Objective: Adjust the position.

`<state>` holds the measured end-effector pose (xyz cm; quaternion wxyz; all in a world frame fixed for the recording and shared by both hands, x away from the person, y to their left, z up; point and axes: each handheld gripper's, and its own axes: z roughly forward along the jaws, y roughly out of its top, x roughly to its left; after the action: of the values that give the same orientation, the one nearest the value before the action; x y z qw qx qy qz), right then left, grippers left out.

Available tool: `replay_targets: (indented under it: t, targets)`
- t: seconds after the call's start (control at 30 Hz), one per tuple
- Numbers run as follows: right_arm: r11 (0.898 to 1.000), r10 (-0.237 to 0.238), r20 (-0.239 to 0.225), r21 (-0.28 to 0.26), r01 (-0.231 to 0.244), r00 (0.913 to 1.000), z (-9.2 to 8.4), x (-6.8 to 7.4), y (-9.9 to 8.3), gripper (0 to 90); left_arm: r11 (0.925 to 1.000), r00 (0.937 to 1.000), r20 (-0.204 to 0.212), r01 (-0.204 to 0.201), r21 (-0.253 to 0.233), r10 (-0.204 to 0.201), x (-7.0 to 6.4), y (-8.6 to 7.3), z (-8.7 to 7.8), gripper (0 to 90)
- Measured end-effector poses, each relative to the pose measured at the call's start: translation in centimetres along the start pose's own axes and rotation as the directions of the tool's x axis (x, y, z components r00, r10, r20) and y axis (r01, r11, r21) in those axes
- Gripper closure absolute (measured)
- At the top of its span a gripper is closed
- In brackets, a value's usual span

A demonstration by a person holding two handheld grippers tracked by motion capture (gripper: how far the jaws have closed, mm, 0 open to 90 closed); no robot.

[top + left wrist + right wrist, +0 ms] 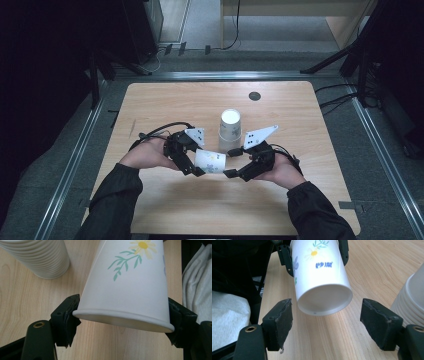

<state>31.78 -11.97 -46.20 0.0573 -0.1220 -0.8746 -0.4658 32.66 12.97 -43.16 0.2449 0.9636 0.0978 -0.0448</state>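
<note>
Three camera positions around the paper cup [211, 161].
High view looks down from above, well back; both gripper views sit close, facing it from opposite ends, sharing the cup stack [230, 131] beside it.

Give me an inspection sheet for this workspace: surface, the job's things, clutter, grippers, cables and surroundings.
Surface: light wooden table, a round dark cap set near its far edge.
Job's things: flower-printed paper cup on its side off the wood; stack of upturned paper cups behind it.
Clutter: nothing seen.
Grippers: left gripper clamped on the cup near its rim; right gripper open, pads apart from the cup's base end.
Cables: black cable trails from the left gripper; more cables on the floor.
Surroundings: grey carpet, metal rails, dark stands.
</note>
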Motion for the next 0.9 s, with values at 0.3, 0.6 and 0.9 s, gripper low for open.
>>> replay_targets:
  t: [0.3,0.6,0.9]
  targets:
    - [0.999,-0.017,-0.02,0.038,0.017,0.9997,1.3,0.1,0.0,26.3,0.9974,0.9997,0.019,0.014,0.07,-0.016,0.2,0.7,1.1,24.2]
    - [0.997,-0.026,-0.039,0.067,0.029,0.9989,2.9,0.1,0.1,27.3,0.9956,0.9996,0.025,-0.018,0.092,0.016,-0.4,1.6,1.9,24.2]
    - [0.996,-0.038,-0.051,0.083,0.042,0.9979,3.2,0.3,0.2,33.1,0.9948,0.9993,0.025,-0.03,0.097,0.027,-0.6,1.8,2.2,24.2]
